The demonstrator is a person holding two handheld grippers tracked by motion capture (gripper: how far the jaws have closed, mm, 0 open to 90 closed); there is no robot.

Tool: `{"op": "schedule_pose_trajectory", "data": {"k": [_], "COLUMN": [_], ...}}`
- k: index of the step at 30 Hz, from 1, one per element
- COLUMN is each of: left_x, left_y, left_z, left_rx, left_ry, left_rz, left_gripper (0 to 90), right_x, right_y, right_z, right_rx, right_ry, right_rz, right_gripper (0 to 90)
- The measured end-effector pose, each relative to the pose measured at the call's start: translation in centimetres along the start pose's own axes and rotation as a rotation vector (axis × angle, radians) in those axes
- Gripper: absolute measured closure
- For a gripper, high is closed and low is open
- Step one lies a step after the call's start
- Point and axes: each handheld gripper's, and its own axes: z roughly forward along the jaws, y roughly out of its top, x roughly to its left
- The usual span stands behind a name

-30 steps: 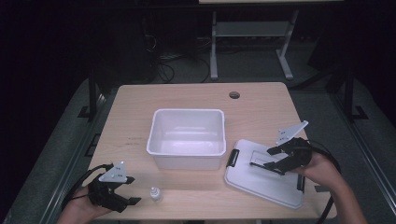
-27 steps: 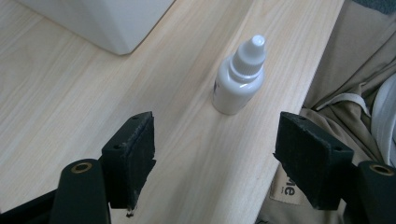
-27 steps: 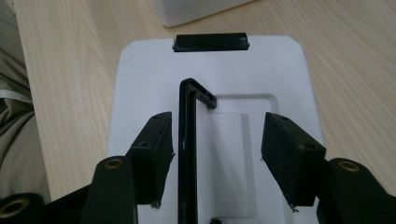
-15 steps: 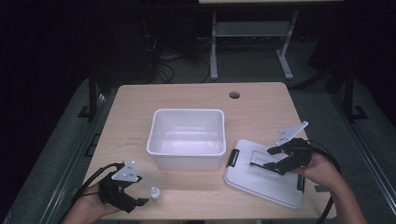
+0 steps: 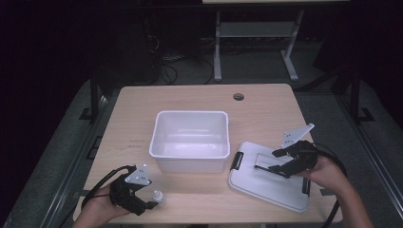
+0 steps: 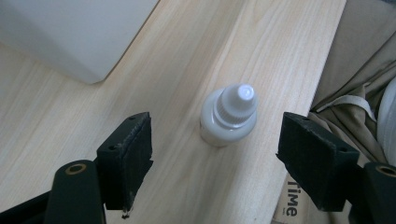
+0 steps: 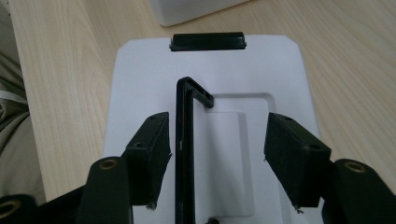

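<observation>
One desk (image 5: 266, 107) carries one white tub (image 5: 190, 140), one white lid (image 5: 271, 178) with a black handle (image 7: 184, 154), and one small white bottle (image 6: 229, 114) standing near the front edge. The right claw (image 7: 217, 144) hangs low over the lid, spread wide around the handle. The left claw (image 6: 217, 147) leans down with its jaws spread, the bottle between them, untouched.

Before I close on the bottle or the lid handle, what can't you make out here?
- Bottle: no label readable in the left gripper view; tiny beside the left hand-held gripper in the high view.
- Lid: near end cut off by the bottom edge in the right gripper view; the right hand-held gripper hides the handle's near end.
- Bin: its side against the lid can't be seen.
</observation>
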Motion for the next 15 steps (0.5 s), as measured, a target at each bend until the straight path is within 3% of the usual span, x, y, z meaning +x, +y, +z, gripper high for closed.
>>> {"op": "schedule_pose_trajectory", "data": {"k": [15], "left_x": [-0.2], "left_y": [0.2], "left_z": [1.9], "left_rx": [0.017], "left_ry": [-0.022], "left_rz": [0.011], "left_gripper": [33.0], "right_x": [0.0], "right_y": [0.0], "right_z": [-0.2], "right_rx": [0.0], "right_ry": [-0.003], "right_rz": [0.0], "right_gripper": [40.0]}}
